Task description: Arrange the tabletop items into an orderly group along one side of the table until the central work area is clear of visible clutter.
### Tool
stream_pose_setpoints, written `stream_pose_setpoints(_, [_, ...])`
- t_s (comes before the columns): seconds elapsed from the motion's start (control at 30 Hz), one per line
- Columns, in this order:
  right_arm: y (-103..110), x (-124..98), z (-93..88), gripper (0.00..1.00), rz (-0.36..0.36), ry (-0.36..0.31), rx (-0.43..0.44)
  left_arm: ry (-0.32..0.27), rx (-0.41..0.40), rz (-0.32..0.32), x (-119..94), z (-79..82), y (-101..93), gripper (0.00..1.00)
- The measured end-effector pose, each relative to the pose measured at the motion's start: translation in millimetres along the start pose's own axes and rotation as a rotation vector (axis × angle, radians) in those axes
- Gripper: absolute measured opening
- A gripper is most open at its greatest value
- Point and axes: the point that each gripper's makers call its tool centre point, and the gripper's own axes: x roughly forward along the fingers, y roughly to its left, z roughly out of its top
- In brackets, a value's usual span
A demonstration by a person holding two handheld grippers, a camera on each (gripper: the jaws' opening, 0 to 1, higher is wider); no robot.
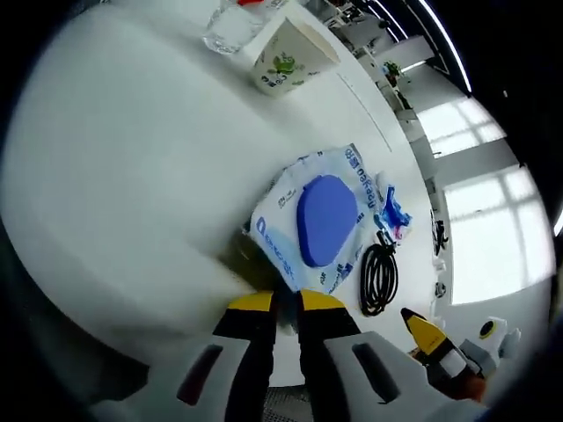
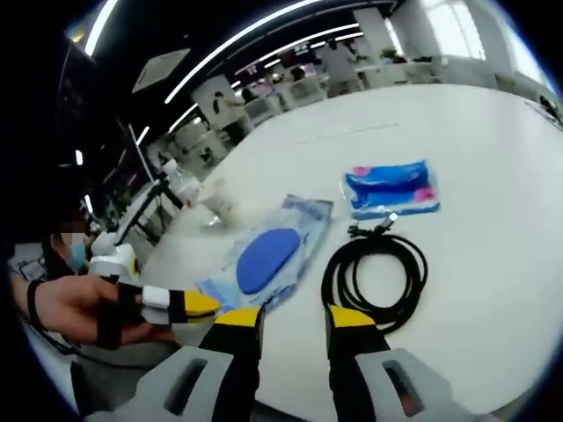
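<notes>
Step in hand: the left gripper (image 1: 286, 308) is taking hold of the wipes pack (image 1: 321, 220). This is 1 item in the grouping job, and the task looks early, since the items lie loose across the table (image 1: 123, 176).
Left claw: the 2 yellow-tipped jaws stand close together at the pack's near corner. They appear to pinch its edge, but the contact is blurred, so a firm grip cannot be confirmed.
Left hand pose: in the right gripper view a person's hand (image 2: 75, 308) reaches in from the left, low over the table, with the left gripper's tip at the pack's near left edge.
Wipes pack: flat on the table, blue lid up, left of the cable.
Cup: a paper cup (image 1: 286, 57) stands upright at the far side, a clear crumpled item (image 1: 230, 33) just beside it.
Cable: a black coil (image 2: 376, 274) lies just right of the pack, apart from it.
Blue packet: a small packet (image 2: 391, 189) lies beyond the cable, near it.
Right claw: the right gripper (image 2: 295, 321) has its jaws spread, nothing between them. It hangs over the near table edge, between pack and cable.
Next move: judged, drag or lift the pack toward 1 side of the table. This calls for a secure pinch on the thin, floppy edge, which could slip.
</notes>
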Motion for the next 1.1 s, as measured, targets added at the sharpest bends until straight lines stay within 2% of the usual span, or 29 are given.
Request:
stream_pose_setpoints(0.2, [6,2,-1.3,0.26,0.009,0.003,-0.001,-0.021,0.025,0.031,-9,7.9,13.0,0.04])
stream_pose_setpoints(0.4, [9,3,0.4,0.25,0.012,-0.001,0.002,-0.027,0.010,0.052,-16,8.9,28.4,0.04])
stream_pose_setpoints(0.7, [12,3,-2.7,0.25,0.010,0.008,0.002,-0.054,0.019,0.073,-24,20.9,38.3,0.03])
stream_pose_setpoints(0.87, [19,8,-4.3,0.25,0.014,0.012,0.001,-0.059,0.016,0.084,-31,24.2,46.2,0.03])
stream_pose_setpoints(1.1, [30,16,-1.2,0.25,0.029,0.001,0.000,-0.080,0.053,0.116,-43,35.6,63.6,0.03])
